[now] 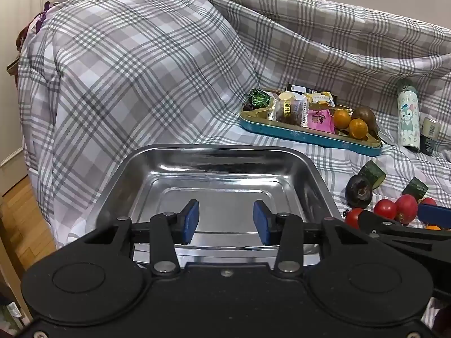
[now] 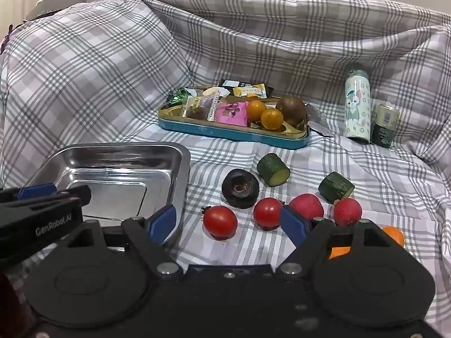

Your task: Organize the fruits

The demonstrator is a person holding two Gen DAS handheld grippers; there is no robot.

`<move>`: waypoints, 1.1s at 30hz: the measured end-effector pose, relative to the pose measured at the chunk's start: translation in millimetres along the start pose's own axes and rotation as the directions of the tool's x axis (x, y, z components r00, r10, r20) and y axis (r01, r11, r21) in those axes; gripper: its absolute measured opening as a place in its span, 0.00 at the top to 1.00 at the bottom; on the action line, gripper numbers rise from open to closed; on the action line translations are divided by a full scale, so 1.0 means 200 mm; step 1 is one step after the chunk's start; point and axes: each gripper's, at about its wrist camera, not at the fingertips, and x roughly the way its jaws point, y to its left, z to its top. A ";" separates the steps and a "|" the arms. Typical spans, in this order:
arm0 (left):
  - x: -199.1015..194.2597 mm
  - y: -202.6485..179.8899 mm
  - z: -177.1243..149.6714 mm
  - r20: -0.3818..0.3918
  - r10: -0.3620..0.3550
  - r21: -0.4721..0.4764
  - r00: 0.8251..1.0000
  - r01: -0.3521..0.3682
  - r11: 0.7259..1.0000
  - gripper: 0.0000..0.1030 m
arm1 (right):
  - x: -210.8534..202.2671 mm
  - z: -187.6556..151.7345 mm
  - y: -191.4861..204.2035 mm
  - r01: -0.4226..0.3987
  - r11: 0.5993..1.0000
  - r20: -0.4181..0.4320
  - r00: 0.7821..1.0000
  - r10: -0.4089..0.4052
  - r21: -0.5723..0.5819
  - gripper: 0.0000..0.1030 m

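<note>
A bare steel tray point(image 1: 157, 169) point(image 2: 183, 163) lies on the plaid cloth. My left gripper point(image 1: 225, 219) hovers over its near rim, open, nothing between the blue pads. My right gripper point(image 2: 228, 222) stands wide open above two red tomatoes point(image 2: 220, 221) point(image 2: 266, 213) that lie on the cloth. Beside them are two red radish-like fruits point(image 2: 305, 205) point(image 2: 347, 211), a dark round fruit point(image 2: 240, 188), two green cucumber pieces point(image 2: 273, 169) point(image 2: 336, 187) and an orange fruit point(image 2: 394, 235) partly hidden behind my right finger. In the left wrist view the same pile point(image 1: 386, 208) sits at the right.
A blue-rimmed tin point(image 2: 234, 133) point(image 1: 310, 136) at the back holds snack packets, two oranges point(image 2: 272, 118) and a kiwi point(image 2: 291, 108). A printed bottle point(image 2: 357, 109) and a small jar point(image 2: 387, 125) stand at the back right. Cloth-covered cushions rise behind; wood floor at the left point(image 1: 22, 225).
</note>
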 end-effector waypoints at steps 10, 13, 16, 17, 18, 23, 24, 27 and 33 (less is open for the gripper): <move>0.02 -0.01 -0.01 0.000 -0.006 0.005 1.000 0.006 1.000 0.51 | 0.01 -0.01 0.00 -0.001 1.000 -0.002 1.000 0.001 -0.002 0.20; 0.02 -0.01 0.00 -0.004 -0.007 0.006 1.000 0.007 1.000 0.51 | 0.01 0.00 0.00 -0.003 1.000 -0.019 1.000 0.003 0.006 0.20; 0.01 0.00 0.00 -0.002 -0.011 0.006 1.000 0.011 1.000 0.51 | 0.01 0.00 0.00 -0.001 1.000 -0.021 1.000 0.001 0.006 0.20; 0.01 0.00 0.00 -0.002 -0.011 0.006 1.000 0.011 1.000 0.51 | 0.01 0.00 0.00 0.000 1.000 -0.020 1.000 0.000 0.005 0.20; 0.01 0.00 0.00 -0.002 -0.012 0.006 1.000 0.012 1.000 0.51 | 0.02 0.00 0.00 0.001 1.000 -0.020 1.000 -0.001 0.004 0.20; 0.00 -0.01 0.00 0.002 -0.013 0.009 1.000 0.012 1.000 0.51 | 0.02 0.00 0.00 0.001 1.000 -0.020 1.000 -0.001 0.004 0.20; 0.00 -0.01 0.00 0.002 -0.012 0.009 1.000 0.012 1.000 0.51 | 0.02 -0.01 0.00 0.001 1.000 -0.020 1.000 -0.001 0.004 0.20; 0.00 -0.01 0.00 0.002 -0.013 0.009 1.000 0.012 1.000 0.51 | 0.02 0.00 0.00 0.000 1.000 -0.021 1.000 0.000 0.004 0.20; 0.00 -0.01 0.00 0.002 -0.013 0.009 1.000 0.013 1.000 0.51 | 0.02 0.00 0.00 0.003 1.000 -0.021 1.000 -0.003 0.005 0.20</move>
